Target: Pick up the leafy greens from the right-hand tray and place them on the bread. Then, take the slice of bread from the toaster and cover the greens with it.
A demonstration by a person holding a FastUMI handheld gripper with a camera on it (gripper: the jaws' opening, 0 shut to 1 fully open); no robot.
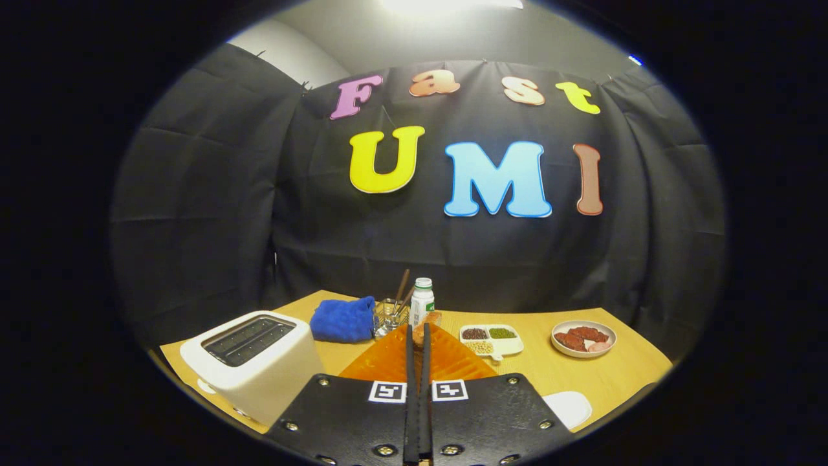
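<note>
My gripper point(418, 329) is held above the near edge of the wooden table point(621, 375), its two fingers side by side and shut with nothing between them. They lie over an orange leaf-shaped mat point(453, 362). Just past the fingertips, at the mat's far end, sits a small tan piece that looks like bread point(432, 320), partly hidden by the fingers. A white toaster point(255, 362) stands to the left of the fingers, and its two top slots look dark.
Behind the mat are a blue cloth point(343, 319), a glass holder with sticks point(392, 313) and a white bottle point(422, 301). To the right stand a divided white dish of beans point(493, 339) and a plate of reddish pieces point(583, 338). A white object point(569, 408) lies near right.
</note>
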